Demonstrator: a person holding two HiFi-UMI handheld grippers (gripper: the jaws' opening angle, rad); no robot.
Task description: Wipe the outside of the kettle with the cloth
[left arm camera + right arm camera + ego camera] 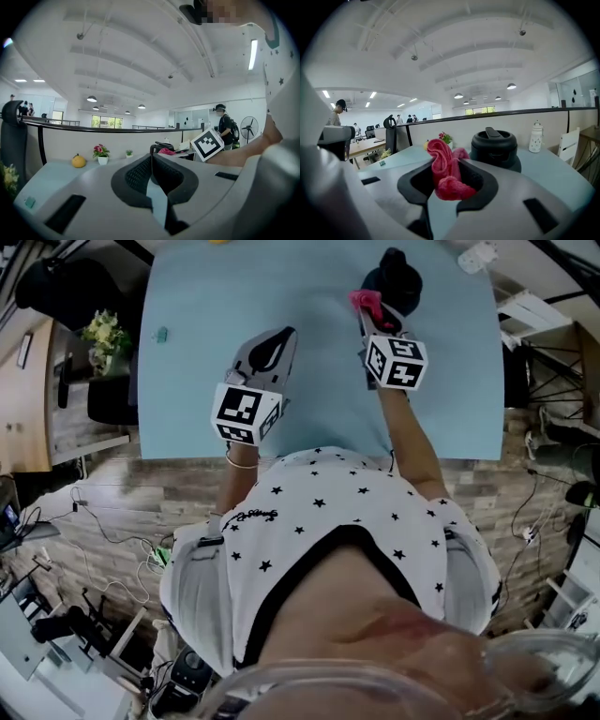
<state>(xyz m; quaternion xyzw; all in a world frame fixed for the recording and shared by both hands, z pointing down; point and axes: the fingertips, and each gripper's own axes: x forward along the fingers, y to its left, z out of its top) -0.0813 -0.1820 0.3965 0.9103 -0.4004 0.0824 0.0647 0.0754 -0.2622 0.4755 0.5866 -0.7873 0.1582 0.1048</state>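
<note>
A black kettle stands on the far right part of the light blue table; in the right gripper view the kettle sits just beyond the jaws, lid on. My right gripper is shut on a pink cloth, which bunches up between the jaws and reaches toward the kettle; from the head view the cloth lies just left of the kettle's base. My left gripper rests over the middle of the table, shut with nothing in it. In the left gripper view the kettle and cloth show small behind the jaw tips.
An orange fruit and a small potted flower sit at the table's far edge. A white bottle stands right of the kettle. A small green object lies near the left edge. Office chairs and desks surround the table.
</note>
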